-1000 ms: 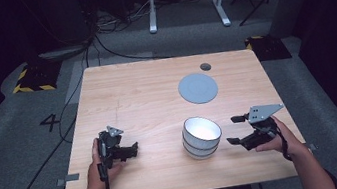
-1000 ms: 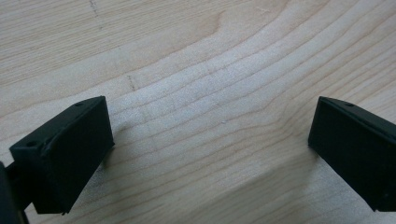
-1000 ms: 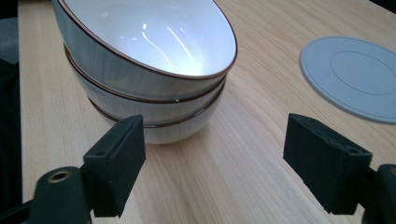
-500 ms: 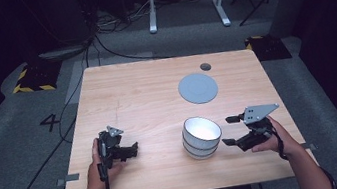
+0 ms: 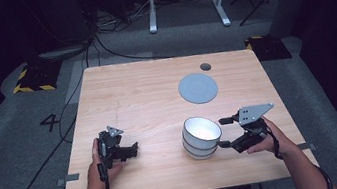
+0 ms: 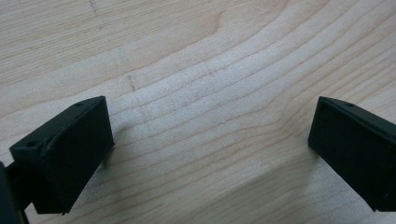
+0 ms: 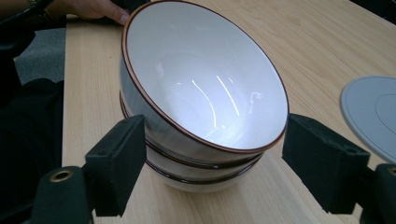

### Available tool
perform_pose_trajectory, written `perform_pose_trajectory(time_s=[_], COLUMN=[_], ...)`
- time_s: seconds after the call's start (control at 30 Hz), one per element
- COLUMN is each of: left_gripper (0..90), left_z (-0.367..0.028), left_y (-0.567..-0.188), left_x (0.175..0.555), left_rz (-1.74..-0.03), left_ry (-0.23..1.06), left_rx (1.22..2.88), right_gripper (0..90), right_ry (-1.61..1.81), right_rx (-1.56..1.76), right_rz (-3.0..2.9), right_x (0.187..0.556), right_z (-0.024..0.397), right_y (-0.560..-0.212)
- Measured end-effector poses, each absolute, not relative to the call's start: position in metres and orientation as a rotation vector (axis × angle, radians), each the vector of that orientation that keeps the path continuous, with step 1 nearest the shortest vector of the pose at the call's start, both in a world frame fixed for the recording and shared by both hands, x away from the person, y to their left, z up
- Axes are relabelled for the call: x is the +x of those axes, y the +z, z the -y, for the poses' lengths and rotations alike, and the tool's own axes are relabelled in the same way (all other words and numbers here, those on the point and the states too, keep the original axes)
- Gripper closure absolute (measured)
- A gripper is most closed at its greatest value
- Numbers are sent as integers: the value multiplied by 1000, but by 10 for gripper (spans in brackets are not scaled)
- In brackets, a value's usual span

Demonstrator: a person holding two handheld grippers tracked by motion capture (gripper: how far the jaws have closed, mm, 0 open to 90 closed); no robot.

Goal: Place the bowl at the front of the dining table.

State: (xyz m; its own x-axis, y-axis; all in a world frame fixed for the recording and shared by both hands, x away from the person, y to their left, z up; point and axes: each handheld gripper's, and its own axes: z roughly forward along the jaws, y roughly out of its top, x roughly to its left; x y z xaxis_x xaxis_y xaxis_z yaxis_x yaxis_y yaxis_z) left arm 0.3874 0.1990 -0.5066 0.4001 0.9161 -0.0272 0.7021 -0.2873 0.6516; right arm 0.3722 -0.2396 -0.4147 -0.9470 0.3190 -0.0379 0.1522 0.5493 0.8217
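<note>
A stack of white bowls with brown rims [image 5: 202, 137] stands near the table's front edge, right of centre. My right gripper [image 5: 223, 132] sits just to its right, open, with the jaws pointing at the stack. In the right gripper view the bowls [image 7: 201, 93] stand close ahead, and the right gripper [image 7: 212, 154] has one jaw on each side of the lower bowls without touching them. My left gripper [image 5: 133, 149] rests on the table at the front left, held in a hand. In its own view the left gripper [image 6: 210, 140] is open over bare wood.
A flat grey plate [image 5: 198, 88] lies behind the bowls, and its edge [image 7: 373, 112] appears at the right of the right gripper view. A small dark disc [image 5: 206, 66] sits near the wooden table's [image 5: 131, 95] far edge. Cables run over the floor at the left.
My right gripper has crept left toward the bowl stack, its jaws now reaching the stack's sides. The left gripper and the bowls have not moved.
</note>
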Motion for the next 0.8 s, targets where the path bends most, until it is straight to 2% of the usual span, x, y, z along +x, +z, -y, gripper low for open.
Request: perform_pose_trajectory(time_s=[0.8], left_gripper=[0], left_z=[-199], left_y=[-507], left_x=[387], left_rz=[-1375], left_ry=[476], left_rx=[2078], right_gripper=[253], right_ry=[1386], right_rx=[305], right_rz=[-2683], right_x=[372], right_z=[208], right_y=[-417])
